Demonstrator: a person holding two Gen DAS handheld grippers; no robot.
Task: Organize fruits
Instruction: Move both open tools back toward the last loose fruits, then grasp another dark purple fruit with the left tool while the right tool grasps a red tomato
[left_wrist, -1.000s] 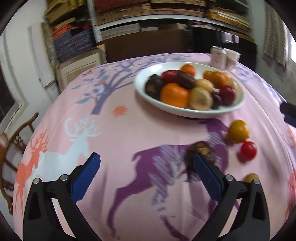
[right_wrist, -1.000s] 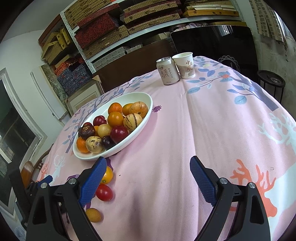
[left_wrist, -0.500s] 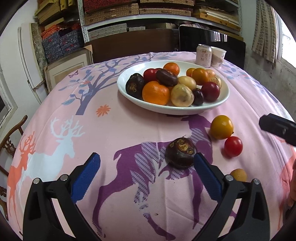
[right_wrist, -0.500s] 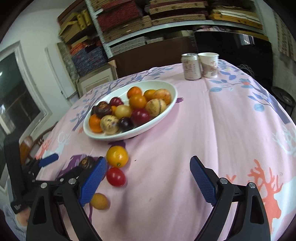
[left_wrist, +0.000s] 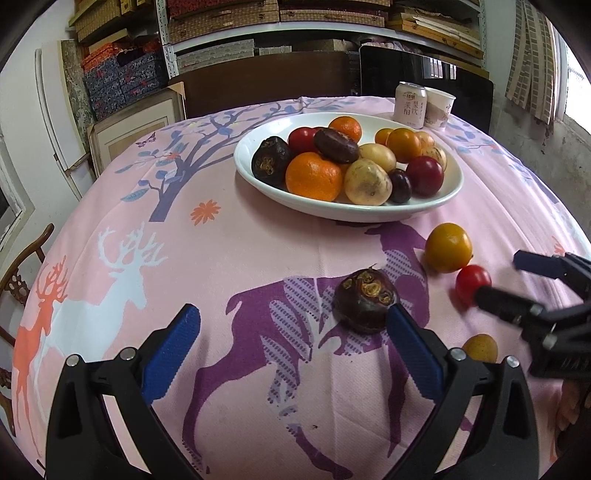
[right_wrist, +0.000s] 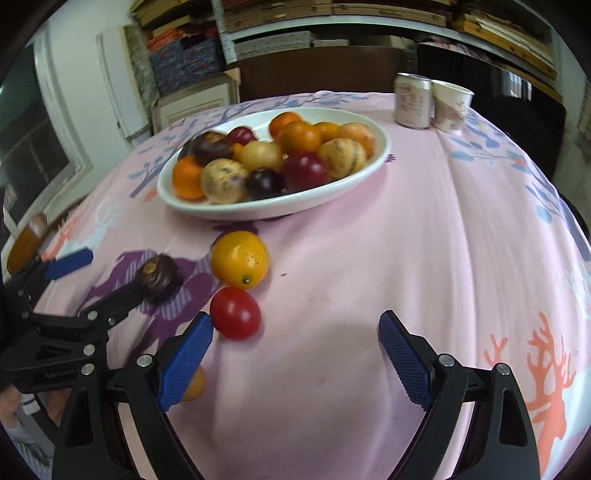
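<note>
Your left gripper (left_wrist: 291, 343) is wide open and empty, dark fruit (left_wrist: 365, 301) touching its right pad, I think. Shift right to centre it before squeezing. Right gripper (right_wrist: 295, 347), also spread and empty, has the red tomato (right_wrist: 235, 312) beside its left pad.

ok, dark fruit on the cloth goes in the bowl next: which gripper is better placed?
Left, probably. The left gripper is open with the dark fruit right at its right fingertip. The right gripper, also open, sits nearer the red tomato, with the dark fruit off to its left.
</note>
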